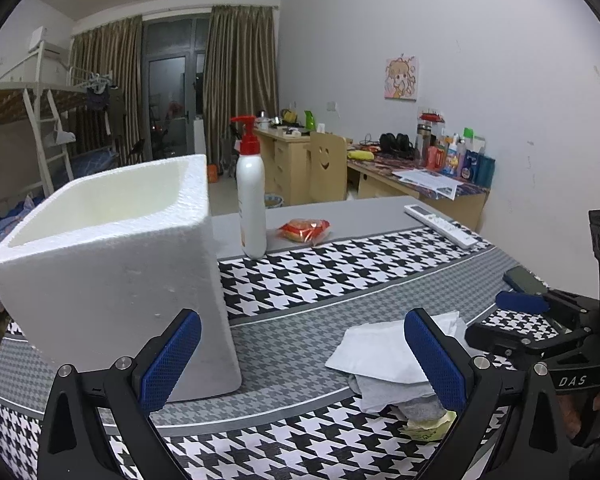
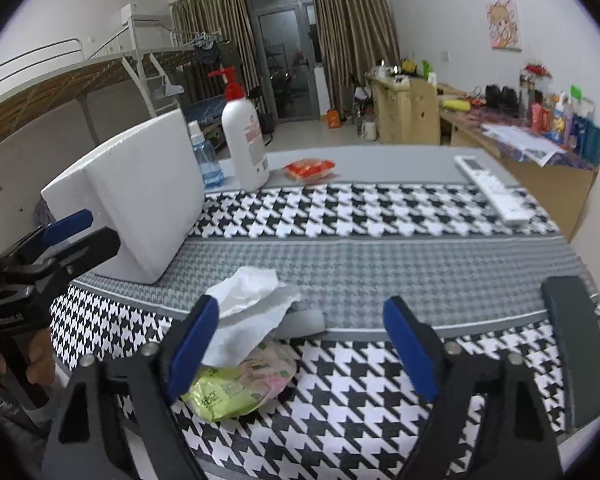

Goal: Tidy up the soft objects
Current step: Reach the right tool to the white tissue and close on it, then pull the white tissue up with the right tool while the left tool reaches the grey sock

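**Soft pile on the houndstooth cloth, both grippers spread wide**

On the near part of the table, a small heap of soft things is seen: white tissue lies crumpled on top, a grey folded cloth is tucked under its far edge, and a yellow-green soft packet is pressed beneath the near side. The heap rests on the black-and-white houndstooth tablecloth, where the fine grey band meets the large pattern.

The right gripper is held just above the cloth with its jaws wide apart; the left blue pad overlaps the tissue in view, but whether it touches cannot be told, and nothing is gripped. The left gripper is likewise spread wide and empty, with the heap seen beside its right finger and a white foam box just beyond its left finger.

The foam box stands open-topped on the cloth, well left of the heap. Behind it, a white pump bottle with a red cap is set upright, and a clear blue spray bottle is partly hidden by the box. An orange snack packet lies near the pump bottle. A white remote control is laid toward the far right edge, and a dark phone lies at the near right.
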`<state>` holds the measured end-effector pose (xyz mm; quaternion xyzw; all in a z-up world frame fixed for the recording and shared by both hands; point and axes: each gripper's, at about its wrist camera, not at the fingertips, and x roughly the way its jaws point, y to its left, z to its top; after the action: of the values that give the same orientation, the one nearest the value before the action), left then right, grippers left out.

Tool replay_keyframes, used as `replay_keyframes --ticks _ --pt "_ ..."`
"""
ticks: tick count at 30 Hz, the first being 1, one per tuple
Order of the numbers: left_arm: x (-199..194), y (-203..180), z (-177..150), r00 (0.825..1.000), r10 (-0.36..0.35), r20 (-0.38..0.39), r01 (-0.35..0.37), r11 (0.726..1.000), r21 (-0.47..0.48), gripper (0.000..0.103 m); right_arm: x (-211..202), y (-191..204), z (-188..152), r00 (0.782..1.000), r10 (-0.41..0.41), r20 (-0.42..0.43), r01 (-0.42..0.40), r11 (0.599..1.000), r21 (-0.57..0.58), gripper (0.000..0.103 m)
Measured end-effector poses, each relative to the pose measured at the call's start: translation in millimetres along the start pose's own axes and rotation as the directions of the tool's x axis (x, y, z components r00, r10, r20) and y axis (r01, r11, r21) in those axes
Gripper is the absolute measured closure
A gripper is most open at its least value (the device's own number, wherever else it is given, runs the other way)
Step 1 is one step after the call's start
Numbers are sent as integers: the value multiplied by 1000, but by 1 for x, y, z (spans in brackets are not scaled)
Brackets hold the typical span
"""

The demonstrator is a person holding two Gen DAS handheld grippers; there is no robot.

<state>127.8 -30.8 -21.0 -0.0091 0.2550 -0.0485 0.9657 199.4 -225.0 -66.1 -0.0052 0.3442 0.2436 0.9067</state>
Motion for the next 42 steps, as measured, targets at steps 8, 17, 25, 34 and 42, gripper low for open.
replay_keyframes --ticks 8,17,25,34,42 --pt "7 3 -2 1000 2 -27 -2 1000 -2 1 18 0 -5 995 60 -75 -58 998 22 38" --pt "15 0 -2 999 0 -41 0 1000 3 1 25 1 -1 992 93 -87 -89 995 41 88" --pt "16 1 -4 999 -2 -49 2 1000 3 1 12 -8 13 998 60 -25 -58 997 55 98" --pt "18 2 -3 998 4 -56 -4 1000 -1 1 11 -22 19 998 51 -27 -48 993 104 92" --pt "18 2 -3 998 9 -62 -9 1000 2 1 23 -18 16 994 92 -53 -85 989 121 59"
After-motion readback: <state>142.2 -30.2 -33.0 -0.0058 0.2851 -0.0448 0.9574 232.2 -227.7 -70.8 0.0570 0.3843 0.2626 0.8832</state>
